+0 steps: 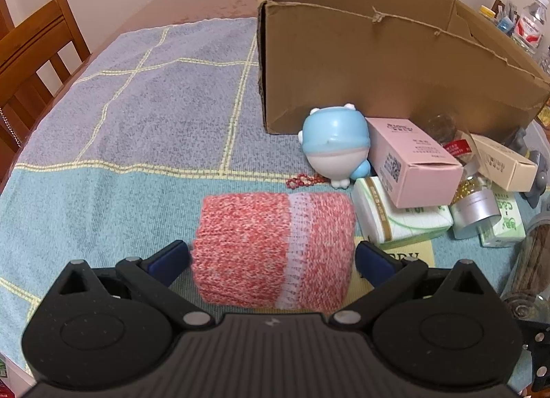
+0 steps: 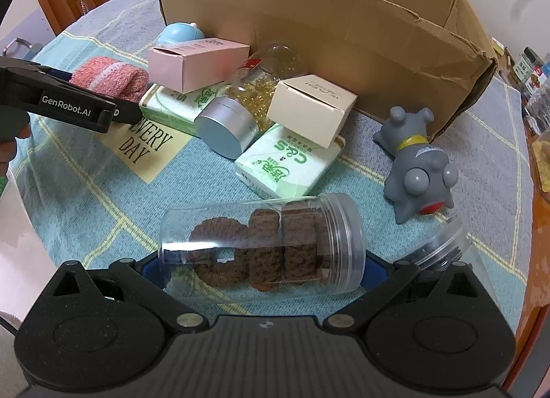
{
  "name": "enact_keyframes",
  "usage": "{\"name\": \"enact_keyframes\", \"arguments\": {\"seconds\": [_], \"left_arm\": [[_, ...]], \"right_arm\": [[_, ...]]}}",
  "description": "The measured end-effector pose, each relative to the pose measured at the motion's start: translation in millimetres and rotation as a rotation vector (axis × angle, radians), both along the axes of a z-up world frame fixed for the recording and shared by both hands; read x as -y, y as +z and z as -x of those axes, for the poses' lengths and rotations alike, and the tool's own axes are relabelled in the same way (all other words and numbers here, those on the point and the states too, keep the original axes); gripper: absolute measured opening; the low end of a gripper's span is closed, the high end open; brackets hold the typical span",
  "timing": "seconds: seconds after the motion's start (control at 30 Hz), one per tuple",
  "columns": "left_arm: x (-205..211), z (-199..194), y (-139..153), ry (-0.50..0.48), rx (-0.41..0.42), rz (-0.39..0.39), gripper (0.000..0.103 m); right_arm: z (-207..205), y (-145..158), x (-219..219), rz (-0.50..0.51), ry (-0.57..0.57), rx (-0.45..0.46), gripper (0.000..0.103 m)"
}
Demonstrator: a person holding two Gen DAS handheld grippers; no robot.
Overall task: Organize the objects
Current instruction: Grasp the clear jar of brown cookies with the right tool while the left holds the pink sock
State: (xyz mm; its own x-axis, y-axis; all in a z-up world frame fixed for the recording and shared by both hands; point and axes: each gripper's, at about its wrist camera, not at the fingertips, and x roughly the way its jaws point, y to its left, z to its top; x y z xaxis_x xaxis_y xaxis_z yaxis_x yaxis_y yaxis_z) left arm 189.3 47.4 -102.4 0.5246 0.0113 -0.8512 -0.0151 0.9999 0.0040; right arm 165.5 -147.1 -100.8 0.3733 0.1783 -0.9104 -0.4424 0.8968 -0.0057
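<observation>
One cardboard box (image 2: 343, 36) is stood open-topped on the checked tablecloth (image 1: 120, 122), and the things to be sorted are gathered along its near wall. One rolled pink knitted cloth (image 1: 275, 250) is seen between the wide-spread fingers of the left gripper (image 1: 273, 260); the blue pads (image 1: 170, 257) are placed at either end of the roll, and whether they touch it cannot be told. One clear jar of brown biscuits (image 2: 261, 246) is laid on its side across the right gripper (image 2: 264, 270), whose fingers are spread wide at the jar's two ends; a firm hold cannot be confirmed. A second clear jar (image 2: 440, 246) is partly seen just to its right.

Behind these, two small cartons are counted: one pink carton (image 2: 196, 61) and one cream carton (image 2: 309, 105), each rested on a green tissue pack. Two tissue packs are counted, the left tissue pack (image 2: 172, 105) and the right tissue pack (image 2: 288, 164). One silver-capped bottle of golden capsules (image 2: 247, 102) is laid between them. Two toys are present: one blue toy (image 1: 335, 143) beside the box corner and one grey dog toy (image 2: 416, 164), tipped over on the right. One string of red beads (image 1: 302, 180) is laid near the blue toy.
</observation>
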Motion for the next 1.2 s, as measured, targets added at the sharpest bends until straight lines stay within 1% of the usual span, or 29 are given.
{"name": "enact_keyframes", "arguments": {"seconds": [0.1, 0.17, 0.27, 0.4, 0.53, 0.67, 0.77, 1.03, 1.2], "left_arm": [[1.2, -1.3, 0.9, 0.005, -0.005, -0.002, 0.102], [1.9, -1.7, 1.8, 0.011, -0.002, -0.02, 0.102], [5.4, -2.1, 3.6, -0.006, 0.005, -0.039, 0.102], [7.7, -1.4, 5.2, -0.007, 0.013, -0.052, 0.102], [8.4, -1.3, 8.1, -0.014, 0.02, -0.052, 0.098], [12.2, 4.5, 12.3, -0.04, 0.016, -0.021, 0.083], [13.2, 3.9, 14.6, -0.059, 0.013, -0.032, 0.08], [5.8, 6.2, 32.1, -0.109, 0.001, -0.02, 0.079], [0.3, 7.6, 54.6, -0.154, -0.005, -0.002, 0.079]], "right_arm": [[0.9, 1.2, -1.6, 0.014, 0.001, 0.005, 0.103], [1.7, 2.6, -2.6, 0.019, 0.003, 0.009, 0.102], [1.5, 4.1, -1.9, 0.001, -0.011, 0.006, 0.102], [3.6, 11.1, 0.1, 0.007, -0.021, 0.01, 0.102], [2.2, 14.3, 1.7, 0.006, -0.026, -0.005, 0.095], [-0.1, 16.7, 3.4, 0.006, -0.042, -0.009, 0.095], [-1.7, 20.0, 5.8, -0.01, -0.047, -0.015, 0.095], [-6.2, 34.5, 14.1, -0.044, -0.071, -0.033, 0.095], [-10.5, 48.7, 18.7, -0.049, -0.07, -0.023, 0.095]]}}
